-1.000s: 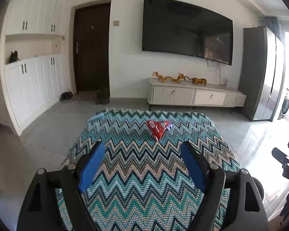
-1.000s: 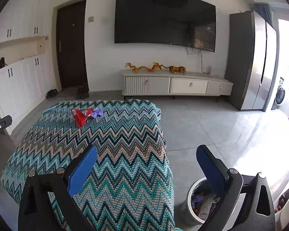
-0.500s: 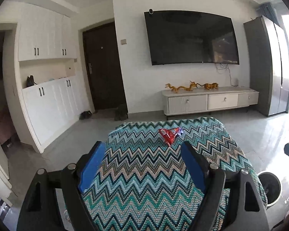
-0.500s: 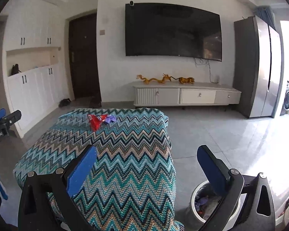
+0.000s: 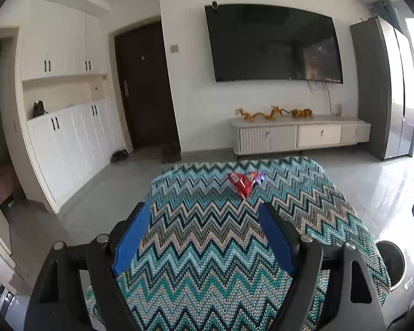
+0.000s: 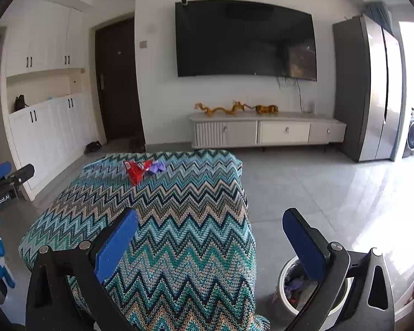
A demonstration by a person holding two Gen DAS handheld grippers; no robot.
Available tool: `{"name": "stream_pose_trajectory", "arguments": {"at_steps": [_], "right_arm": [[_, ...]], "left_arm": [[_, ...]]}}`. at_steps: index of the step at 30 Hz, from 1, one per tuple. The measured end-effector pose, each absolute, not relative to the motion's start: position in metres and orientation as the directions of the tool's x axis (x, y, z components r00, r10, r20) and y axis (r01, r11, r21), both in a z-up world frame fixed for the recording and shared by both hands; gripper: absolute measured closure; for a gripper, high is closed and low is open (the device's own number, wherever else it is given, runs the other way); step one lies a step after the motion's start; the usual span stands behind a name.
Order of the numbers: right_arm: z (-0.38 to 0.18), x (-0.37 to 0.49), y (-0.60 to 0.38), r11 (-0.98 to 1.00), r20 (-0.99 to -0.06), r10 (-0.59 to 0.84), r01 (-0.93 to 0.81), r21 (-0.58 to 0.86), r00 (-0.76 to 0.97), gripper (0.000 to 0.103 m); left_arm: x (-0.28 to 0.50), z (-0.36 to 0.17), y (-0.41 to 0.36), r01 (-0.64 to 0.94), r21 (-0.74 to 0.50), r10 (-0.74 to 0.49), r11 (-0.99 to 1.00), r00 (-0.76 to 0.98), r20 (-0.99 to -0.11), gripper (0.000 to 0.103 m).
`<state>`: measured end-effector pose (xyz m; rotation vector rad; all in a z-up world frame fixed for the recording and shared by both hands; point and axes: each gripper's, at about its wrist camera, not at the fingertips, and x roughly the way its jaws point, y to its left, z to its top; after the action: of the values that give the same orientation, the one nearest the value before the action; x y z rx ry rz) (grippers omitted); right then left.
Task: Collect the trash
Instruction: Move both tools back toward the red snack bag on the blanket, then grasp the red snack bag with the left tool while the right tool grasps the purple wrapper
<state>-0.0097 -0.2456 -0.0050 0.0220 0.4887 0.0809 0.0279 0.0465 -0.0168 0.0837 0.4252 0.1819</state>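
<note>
A crumpled red wrapper (image 5: 241, 184) lies on the far part of a table under a teal zigzag cloth (image 5: 207, 248), with a small purple scrap (image 5: 259, 177) touching its right side. Both also show in the right wrist view: the red wrapper (image 6: 135, 169) and the purple scrap (image 6: 158, 167). My left gripper (image 5: 204, 215) is open and empty, held above the near half of the cloth. My right gripper (image 6: 209, 220) is open and empty, over the cloth's right edge. A white trash bin (image 6: 295, 289) with trash inside stands on the floor below my right gripper.
The bin's rim also shows in the left wrist view (image 5: 392, 262), right of the table. A TV cabinet (image 6: 262, 132) and wall TV (image 6: 245, 38) stand beyond. White cupboards (image 5: 63, 138) line the left wall. My left gripper shows at the left edge of the right wrist view (image 6: 8, 176).
Both grippers have risen and tilted upward, so the room's upper walls show more. The wrapper and scrap have not moved. Both jaws stayed open.
</note>
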Motion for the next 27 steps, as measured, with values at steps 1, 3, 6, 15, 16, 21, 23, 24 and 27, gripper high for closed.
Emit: {"name": "stream_pose_trajectory", "arguments": {"at_steps": [1, 3, 6, 15, 16, 21, 23, 24, 27], "right_arm": [[-0.007, -0.006, -0.245, 0.997, -0.476, 0.082, -0.072, 0.040, 0.876, 0.000], [-0.012, 0.001, -0.242, 0.997, -0.493, 0.080, -0.070, 0.039, 0.866, 0.000], [-0.018, 0.014, -0.237, 0.997, -0.519, 0.079, -0.070, 0.036, 0.851, 0.000], [-0.038, 0.063, -0.222, 0.989, -0.587, 0.145, -0.117, 0.087, 0.796, 0.000], [-0.041, 0.071, -0.220, 0.988, -0.594, 0.153, -0.122, 0.093, 0.790, 0.000], [-0.051, 0.105, -0.210, 0.981, -0.616, 0.194, -0.158, 0.112, 0.764, 0.001], [-0.054, 0.117, -0.207, 0.978, -0.620, 0.206, -0.169, 0.118, 0.757, 0.001], [-0.056, 0.122, -0.206, 0.978, -0.622, 0.208, -0.172, 0.117, 0.755, 0.001], [-0.062, 0.141, -0.202, 0.978, -0.630, 0.208, -0.181, 0.109, 0.748, 0.001]], "left_arm": [[0.034, -0.021, 0.048, -0.149, 0.117, 0.185, 0.982, 0.890, -0.416, 0.023], [0.041, -0.028, 0.052, -0.130, 0.113, 0.167, 0.985, 0.880, -0.444, 0.023], [0.055, -0.041, 0.060, -0.100, 0.095, 0.134, 0.990, 0.859, -0.494, 0.023], [0.103, -0.078, 0.087, 0.001, -0.009, -0.006, 1.000, 0.799, -0.601, 0.023], [0.107, -0.080, 0.089, 0.015, -0.021, -0.024, 1.000, 0.793, -0.608, 0.023], [0.147, -0.091, 0.096, 0.070, -0.093, -0.114, 0.993, 0.760, -0.640, 0.023], [0.164, -0.092, 0.099, 0.070, -0.092, -0.113, 0.993, 0.757, -0.643, 0.023], [0.172, -0.092, 0.099, 0.068, -0.080, -0.103, 0.994, 0.759, -0.642, 0.023], [0.197, -0.091, 0.098, 0.060, -0.036, -0.069, 0.998, 0.769, -0.636, 0.023]]}}
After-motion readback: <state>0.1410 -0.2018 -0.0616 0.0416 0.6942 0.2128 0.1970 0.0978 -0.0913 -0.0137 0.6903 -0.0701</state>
